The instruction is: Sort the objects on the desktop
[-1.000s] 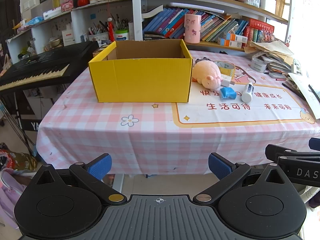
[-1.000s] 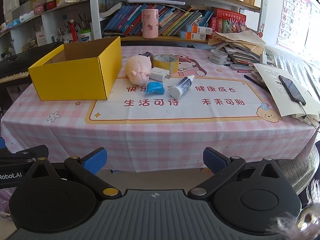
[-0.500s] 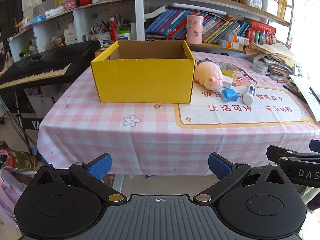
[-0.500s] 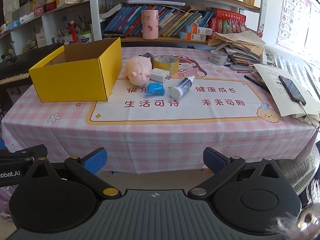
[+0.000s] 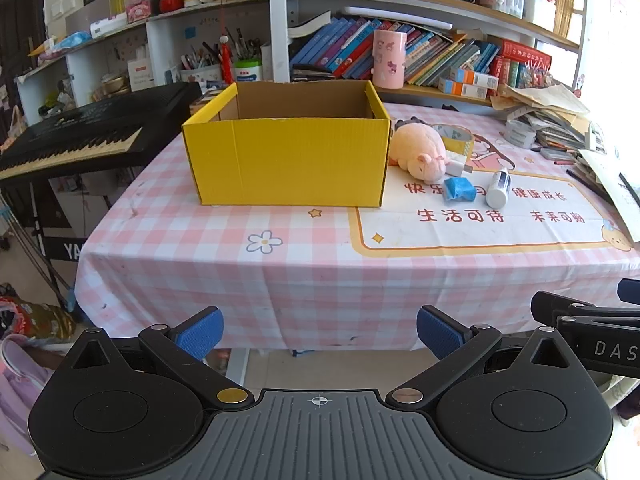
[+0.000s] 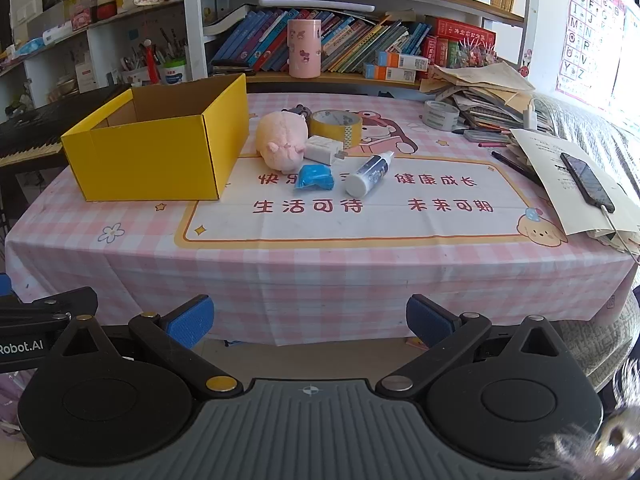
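Note:
An open yellow cardboard box [image 5: 288, 160] [image 6: 160, 156] stands on the pink checked tablecloth [image 5: 240, 264]. Right of it lie a pink plush pig [image 5: 420, 152] [image 6: 282, 140], a white charger plug [image 6: 324, 149], a blue packet [image 5: 459, 189] [image 6: 314, 178], a white tube bottle [image 5: 498, 188] [image 6: 370, 174] and a yellow tape roll [image 6: 337, 124]. My left gripper [image 5: 318, 332] hangs open in front of the table's near edge. Beside it my right gripper [image 6: 310, 322] is open too. Both are empty and well short of the objects.
A black keyboard [image 5: 80, 136] stands left of the table. Bookshelves [image 5: 400, 56] rise behind it. Stacked papers [image 6: 492, 96], a grey tape roll [image 6: 440, 115], pens and a phone [image 6: 586, 182] on paper crowd the right side. A pink cup [image 6: 304, 48] sits on the shelf.
Both grippers have drifted slightly closer to the table; the box and objects look a little larger. Jaws stay open and nothing on the table has moved.

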Motion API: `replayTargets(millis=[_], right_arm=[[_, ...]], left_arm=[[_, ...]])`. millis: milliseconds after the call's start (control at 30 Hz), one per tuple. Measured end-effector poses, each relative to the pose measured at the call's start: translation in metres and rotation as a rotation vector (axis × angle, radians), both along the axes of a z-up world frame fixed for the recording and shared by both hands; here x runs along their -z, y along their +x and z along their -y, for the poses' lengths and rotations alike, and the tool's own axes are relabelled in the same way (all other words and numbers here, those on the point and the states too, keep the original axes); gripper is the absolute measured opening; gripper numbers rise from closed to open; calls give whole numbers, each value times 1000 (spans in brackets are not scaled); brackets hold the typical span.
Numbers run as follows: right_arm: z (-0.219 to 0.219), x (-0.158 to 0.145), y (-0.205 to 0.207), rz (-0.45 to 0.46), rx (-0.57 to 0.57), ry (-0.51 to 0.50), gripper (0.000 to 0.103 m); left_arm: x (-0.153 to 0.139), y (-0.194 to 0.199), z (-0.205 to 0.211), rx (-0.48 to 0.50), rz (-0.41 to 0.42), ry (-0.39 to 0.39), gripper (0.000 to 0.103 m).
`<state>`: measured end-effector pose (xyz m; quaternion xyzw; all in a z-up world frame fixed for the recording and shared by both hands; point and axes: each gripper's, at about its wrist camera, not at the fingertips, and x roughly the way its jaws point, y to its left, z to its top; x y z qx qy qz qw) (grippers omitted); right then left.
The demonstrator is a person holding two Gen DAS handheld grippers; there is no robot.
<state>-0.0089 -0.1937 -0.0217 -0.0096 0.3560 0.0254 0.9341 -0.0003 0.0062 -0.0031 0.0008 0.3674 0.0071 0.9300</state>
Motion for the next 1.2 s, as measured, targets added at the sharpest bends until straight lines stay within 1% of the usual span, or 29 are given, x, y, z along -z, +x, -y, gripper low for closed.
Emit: replayTargets(millis=[1200], right_arm=[[3, -2, -9, 3, 8, 12, 103]], left_arm=[[-5, -9, 5, -2, 2, 1, 103]])
